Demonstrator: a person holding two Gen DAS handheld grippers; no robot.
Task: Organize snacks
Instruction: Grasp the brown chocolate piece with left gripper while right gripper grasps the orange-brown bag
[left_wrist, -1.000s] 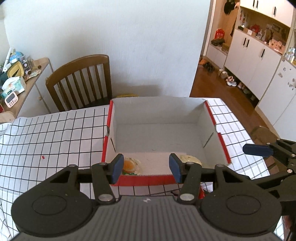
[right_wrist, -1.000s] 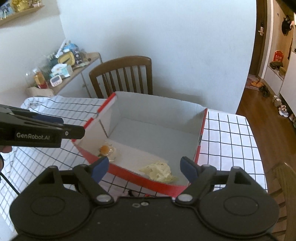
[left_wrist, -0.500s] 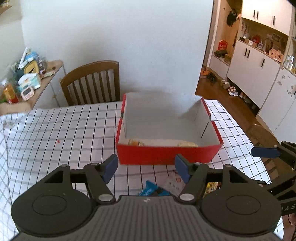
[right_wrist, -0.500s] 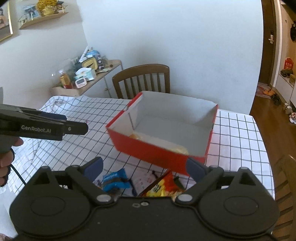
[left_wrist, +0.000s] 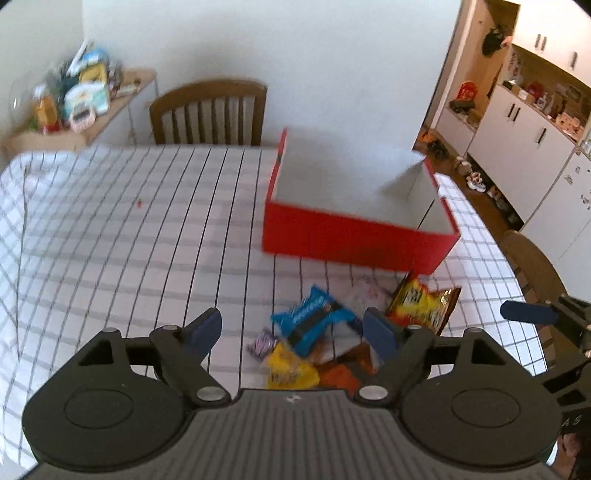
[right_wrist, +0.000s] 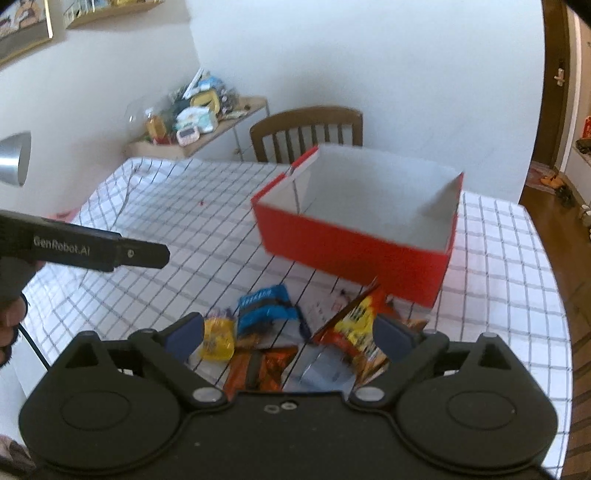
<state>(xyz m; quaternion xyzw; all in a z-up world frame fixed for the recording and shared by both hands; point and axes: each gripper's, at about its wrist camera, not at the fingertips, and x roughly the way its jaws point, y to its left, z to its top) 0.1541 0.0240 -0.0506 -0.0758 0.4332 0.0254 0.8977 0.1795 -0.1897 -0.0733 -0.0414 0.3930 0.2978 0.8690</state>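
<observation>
A heap of snack packets (right_wrist: 280, 332) lies on the checked bench (right_wrist: 184, 221), just in front of the red box (right_wrist: 354, 243): a blue packet (left_wrist: 314, 321), a yellow one (left_wrist: 288, 369), an orange-red one (right_wrist: 362, 325). Above the heap, the left claw (left_wrist: 291, 328) and right claw (right_wrist: 291, 332) have just been opening; both stand apart, gripping nothing. A wooden chair (left_wrist: 210, 110) stands behind the bench.

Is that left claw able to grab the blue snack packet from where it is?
Probably yes. The left gripper is open and empty, and the blue packet lies on top of the snack pile, between and beyond its fingers with nothing over it.
</observation>
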